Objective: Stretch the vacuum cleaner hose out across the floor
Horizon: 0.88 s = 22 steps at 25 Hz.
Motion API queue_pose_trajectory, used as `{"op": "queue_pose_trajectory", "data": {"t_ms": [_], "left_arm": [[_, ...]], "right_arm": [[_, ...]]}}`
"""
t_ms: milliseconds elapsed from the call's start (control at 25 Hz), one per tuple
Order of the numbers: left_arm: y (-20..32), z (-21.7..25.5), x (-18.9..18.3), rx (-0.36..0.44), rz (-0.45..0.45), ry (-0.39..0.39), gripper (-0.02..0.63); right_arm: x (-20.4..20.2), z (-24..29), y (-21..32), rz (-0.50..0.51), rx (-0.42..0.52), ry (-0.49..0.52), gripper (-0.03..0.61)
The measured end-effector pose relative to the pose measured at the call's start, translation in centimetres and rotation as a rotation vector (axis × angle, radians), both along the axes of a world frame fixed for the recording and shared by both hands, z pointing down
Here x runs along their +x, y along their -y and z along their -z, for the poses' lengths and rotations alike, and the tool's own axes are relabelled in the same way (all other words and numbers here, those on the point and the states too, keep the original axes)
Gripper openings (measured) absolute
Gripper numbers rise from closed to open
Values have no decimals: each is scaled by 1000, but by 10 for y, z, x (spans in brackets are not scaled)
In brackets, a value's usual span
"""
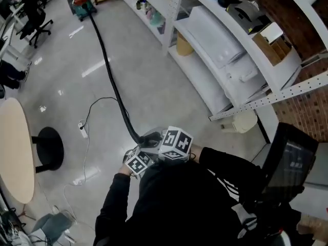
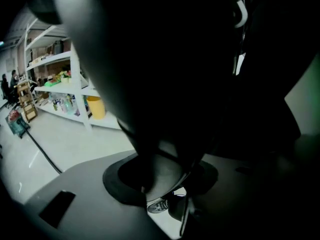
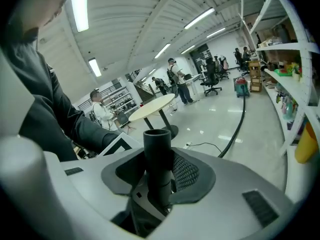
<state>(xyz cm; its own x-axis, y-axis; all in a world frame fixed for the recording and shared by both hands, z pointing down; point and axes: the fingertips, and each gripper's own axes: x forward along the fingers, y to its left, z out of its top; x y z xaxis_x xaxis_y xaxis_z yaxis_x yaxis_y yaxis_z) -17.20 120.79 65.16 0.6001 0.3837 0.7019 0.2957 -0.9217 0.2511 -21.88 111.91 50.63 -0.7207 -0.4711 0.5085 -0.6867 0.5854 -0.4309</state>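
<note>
The black vacuum hose lies stretched over the floor from the red and green vacuum cleaner at the far top left to my two grippers. In the right gripper view my right gripper is shut on the hose's black open tube end, which stands upright between the jaws. In the left gripper view my left gripper has a grey, blurred part of the hose end seated between its pads; most of that view is dark. Both marker cubes sit side by side just in front of my body.
White shelving with boxes and bottles runs along the right of the aisle. A round beige table on a black foot stands at the left, with a white cable and power strip beside the hose. Office chairs and people are far off.
</note>
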Motion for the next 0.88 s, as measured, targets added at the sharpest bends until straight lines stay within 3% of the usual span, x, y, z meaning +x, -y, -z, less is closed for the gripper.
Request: {"op": "queue_pose_trajectory", "data": {"t_ms": [200,560,680,880], "left_arm": [[2,0,-5,-24,91,-25,170],[-19,-33,-18,-27,98,31,181],[-20,-37,-24,15,141,30,189],[-10,-20,-22,115,305,-28,283]], "right_arm": [[-16,-16,-6,-66,9,-44,160],[-19,-36,-28,-81,-5,-57,160],[-25,-35,-35,-61,-4,-79,160],[-21,-40,-43,-64,-9,-96,160]]}}
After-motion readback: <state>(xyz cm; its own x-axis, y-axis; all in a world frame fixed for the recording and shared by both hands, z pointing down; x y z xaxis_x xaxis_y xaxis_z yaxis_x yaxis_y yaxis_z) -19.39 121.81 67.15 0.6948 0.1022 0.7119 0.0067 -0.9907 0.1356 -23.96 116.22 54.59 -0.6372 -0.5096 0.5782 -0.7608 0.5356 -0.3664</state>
